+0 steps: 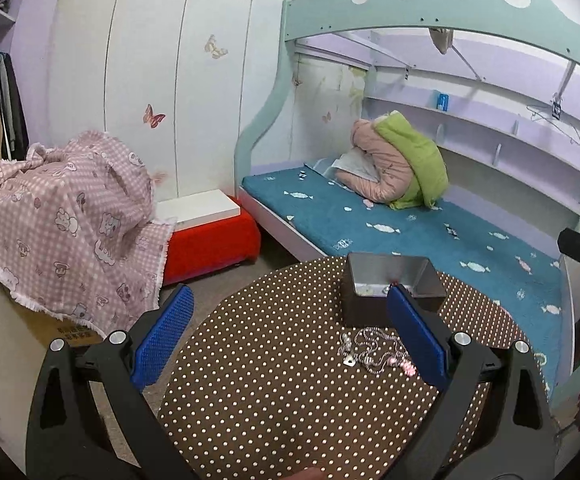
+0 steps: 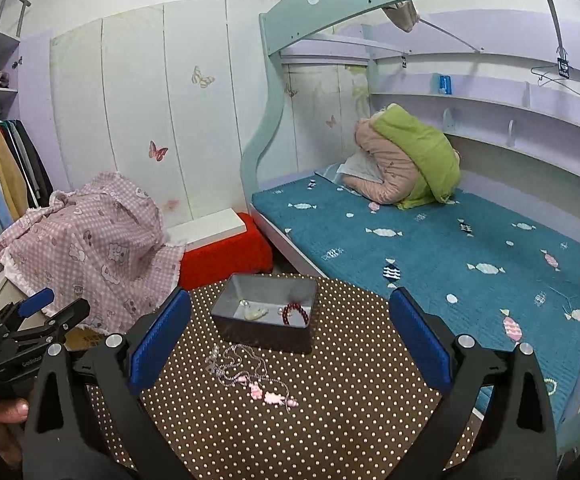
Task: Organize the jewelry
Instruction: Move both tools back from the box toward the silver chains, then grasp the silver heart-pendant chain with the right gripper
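Observation:
A grey metal box (image 2: 265, 312) stands open at the far side of a round brown polka-dot table (image 2: 330, 420). A red bead bracelet (image 2: 294, 313) and a pale trinket (image 2: 254, 313) lie inside it. A tangle of silver chains with pink charms (image 2: 249, 376) lies on the table in front of the box; it also shows in the left wrist view (image 1: 374, 350), with the box (image 1: 390, 288) behind. My left gripper (image 1: 290, 332) is open and empty, its right finger beside the chains. My right gripper (image 2: 290, 336) is open and empty above the table, the chains between its fingers.
A bunk bed with a blue mattress (image 2: 450, 248) and a folded green and pink jacket (image 2: 406, 164) stands behind the table to the right. A pink checked cloth (image 2: 93, 248) covers a box at the left, next to a red stool (image 2: 221, 256).

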A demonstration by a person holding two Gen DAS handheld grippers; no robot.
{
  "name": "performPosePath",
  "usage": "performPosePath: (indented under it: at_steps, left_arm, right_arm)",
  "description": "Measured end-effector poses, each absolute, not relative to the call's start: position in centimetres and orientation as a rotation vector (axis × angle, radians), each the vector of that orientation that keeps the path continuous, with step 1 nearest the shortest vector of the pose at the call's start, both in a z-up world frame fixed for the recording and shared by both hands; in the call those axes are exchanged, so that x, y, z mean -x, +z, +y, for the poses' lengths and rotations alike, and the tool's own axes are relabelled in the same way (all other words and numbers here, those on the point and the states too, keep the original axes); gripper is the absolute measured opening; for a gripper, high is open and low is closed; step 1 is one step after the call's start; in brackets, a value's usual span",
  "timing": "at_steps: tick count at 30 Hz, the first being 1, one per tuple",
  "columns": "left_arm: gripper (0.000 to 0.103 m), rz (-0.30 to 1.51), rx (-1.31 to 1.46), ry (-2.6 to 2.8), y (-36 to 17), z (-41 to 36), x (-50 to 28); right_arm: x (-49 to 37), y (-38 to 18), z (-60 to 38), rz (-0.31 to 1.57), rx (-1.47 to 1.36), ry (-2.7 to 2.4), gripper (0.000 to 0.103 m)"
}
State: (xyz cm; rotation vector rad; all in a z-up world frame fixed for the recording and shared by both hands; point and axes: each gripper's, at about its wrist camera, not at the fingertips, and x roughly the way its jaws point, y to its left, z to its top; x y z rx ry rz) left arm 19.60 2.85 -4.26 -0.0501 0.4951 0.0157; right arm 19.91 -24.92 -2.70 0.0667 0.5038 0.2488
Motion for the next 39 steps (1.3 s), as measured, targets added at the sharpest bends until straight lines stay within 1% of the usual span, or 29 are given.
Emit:
performPosePath:
  at_steps: [4,21,22,24,26,28,29,37,39]
  left_arm:
    - [0.097,0.506,0.035,0.015,-5.1,2.7,-19.4]
    - [0.097,0.639,0.050,0.018,-10.3,4.1,-21.8]
    - [0.097,0.654,0.057,0.021,-10.8,4.3,-22.1]
    - [0.097,0.670,0.067,0.028,-11.4,4.7,-22.5]
    - [0.097,0.680,0.071,0.036,-11.8,5.1,-22.8]
    - [0.097,0.688,0.074,0.041,-12.0,5.4,-23.1]
    - [0.097,0.694,0.077,0.044,-12.3,5.5,-23.4]
    - [0.097,0.722,0.081,0.062,-13.3,5.8,-24.3]
    - [0.097,0.727,0.082,0.063,-13.4,5.8,-24.5]
  right_arm:
    - [-20.1,-3.9,-24.2,0.531,-0.046,0.273,0.095]
    - [-25.0,-13.8,-17.4,0.801,0.071,0.459,0.095]
    - [-25.3,-14.3,-17.0,0.813,0.081,0.473,0.094]
    - [-26.1,-15.4,-16.1,0.846,0.103,0.512,0.085]
    - [-26.6,-16.3,-15.5,0.872,0.121,0.546,0.067]
    - [-27.3,-17.3,-14.5,0.898,0.155,0.579,0.052]
    - [-27.5,-17.8,-14.1,0.913,0.174,0.598,0.047]
    - [-28.4,-19.5,-12.2,0.945,0.250,0.668,0.038]
    - [-28.7,-19.9,-12.1,0.944,0.258,0.660,0.038]
